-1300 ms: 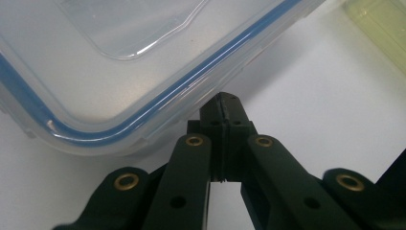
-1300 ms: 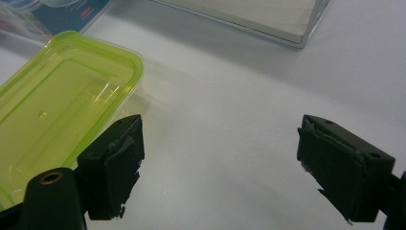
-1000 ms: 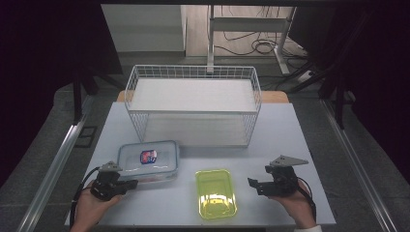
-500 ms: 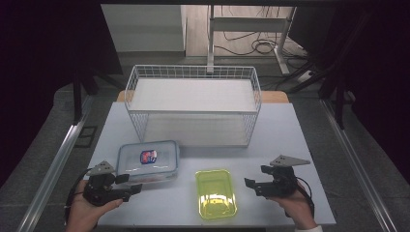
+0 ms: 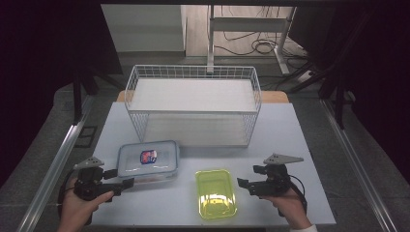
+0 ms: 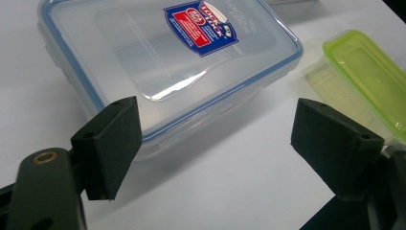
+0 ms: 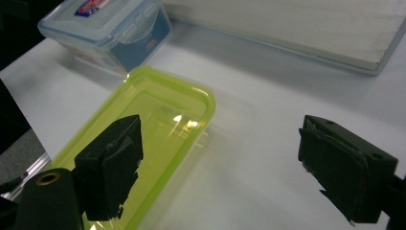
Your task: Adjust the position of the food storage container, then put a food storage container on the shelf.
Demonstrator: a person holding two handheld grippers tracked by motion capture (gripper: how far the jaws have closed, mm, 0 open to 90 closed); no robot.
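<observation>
Resting on a white table (image 5: 300, 130), a clear lidded container (image 5: 148, 160) with a blue seal sits at the near left, just ahead of the left gripper (image 5: 126, 183). That gripper's jaws have just been opening and now stand wide apart, nothing between them. Beside the container, slightly apart, lies a yellow-green container (image 5: 215, 193). The right gripper (image 5: 240, 182) points at it from the right, jaws wide apart, empty. A white wire basket (image 5: 193, 104) stands behind.
</observation>
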